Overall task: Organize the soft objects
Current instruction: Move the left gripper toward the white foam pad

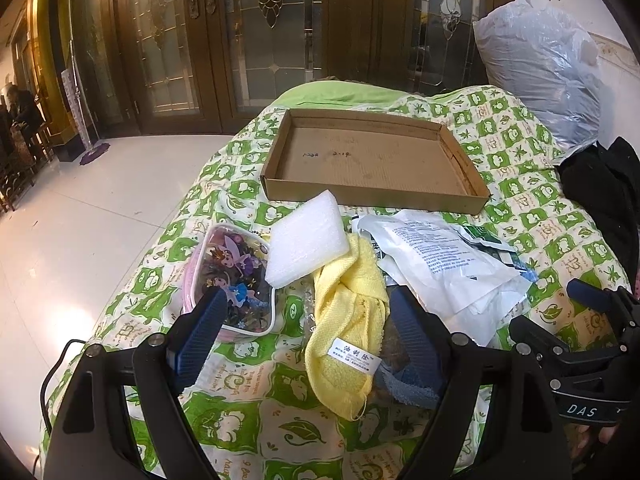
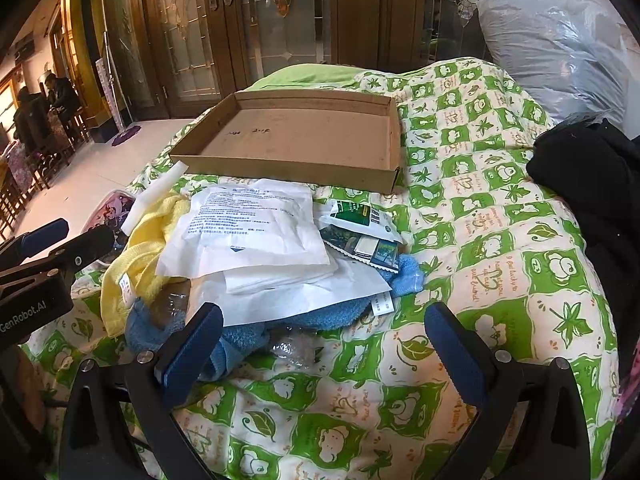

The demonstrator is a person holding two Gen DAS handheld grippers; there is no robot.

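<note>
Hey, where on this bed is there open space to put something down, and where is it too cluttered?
The cardboard tray is bare inside. Open quilt lies between the pile and the black garment, and in front of the right gripper. It is crowded just before the tray: foam block, yellow towel, white packets, blue towel, cartoon pouch.

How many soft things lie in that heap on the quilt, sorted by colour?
Yellow: 1, the yellow towel
Blue: 1, the blue towel
White: 2, the foam block and the white packet
Pink: 1, the pink pouch
Total: 5
</note>
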